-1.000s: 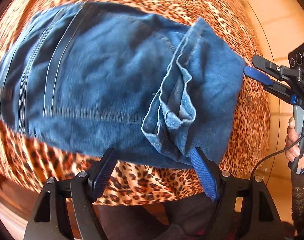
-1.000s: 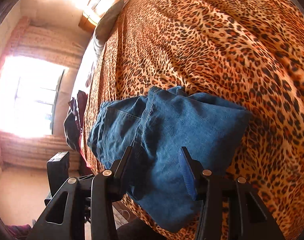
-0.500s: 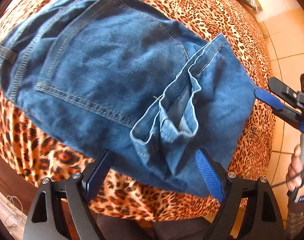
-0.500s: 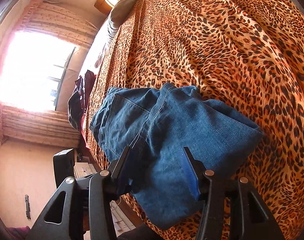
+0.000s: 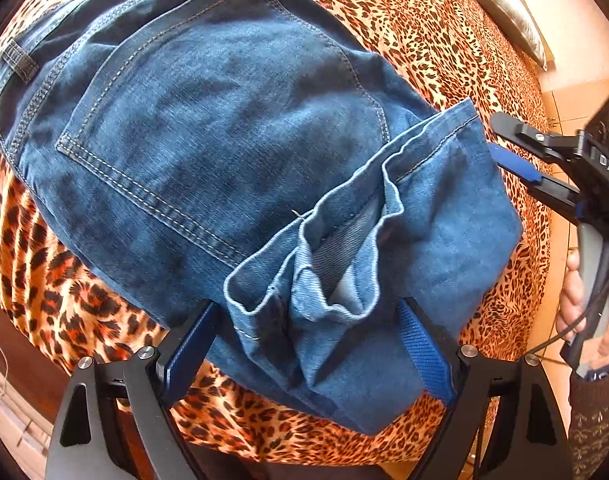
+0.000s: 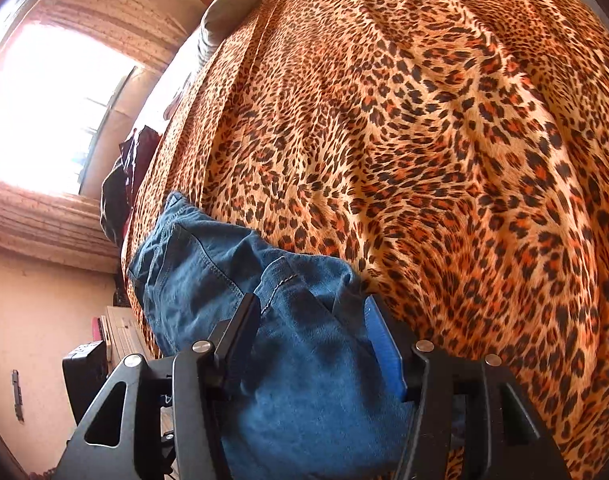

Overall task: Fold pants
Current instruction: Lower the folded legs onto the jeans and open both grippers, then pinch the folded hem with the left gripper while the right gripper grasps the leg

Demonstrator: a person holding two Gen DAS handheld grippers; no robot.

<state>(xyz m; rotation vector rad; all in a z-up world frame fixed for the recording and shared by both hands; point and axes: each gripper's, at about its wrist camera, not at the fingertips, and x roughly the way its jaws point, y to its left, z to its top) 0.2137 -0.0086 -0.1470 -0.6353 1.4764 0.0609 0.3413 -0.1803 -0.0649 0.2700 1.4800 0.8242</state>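
Folded blue jeans (image 5: 208, 152) lie on the bed, on the leopard-print bedspread (image 5: 436, 28), near its edge. In the left wrist view, a belt loop (image 5: 19, 60) sits at far left on the waistband, then the back pocket (image 5: 224, 128) faces up across the middle, and the bunched leg hems (image 5: 324, 264) lie folded over on the right part of the bundle. Left tool (image 5: 308, 344) hangs over the near edge of the jeans, jaws wide, just been opening; the hem bundle sits between the blue pads (image 5: 422, 350) but nothing is pinched, denim lying slack. Farther right in the same view, the right tool (image 5: 504, 148) comes in from the side by the right edge of the folded jeans, a hand (image 5: 584, 304) gripping its handle, patterned sleeve (image 5: 596, 432) below. A grey pillow (image 5: 508, 12) lies at the top right of the bed. In the right wrist view, a bright window (image 6: 52, 112) is at left, dark clothing (image 6: 124, 176) hangs off the bed edge, then the jeans (image 6: 208, 264) sit at the bottom centre. Right tool (image 6: 312, 332) jaws about half apart, just been opening, with denim between them; cannot tell for sure if the pads touch it, looks loose. Bare bedspread (image 6: 444, 140) fills the right side.
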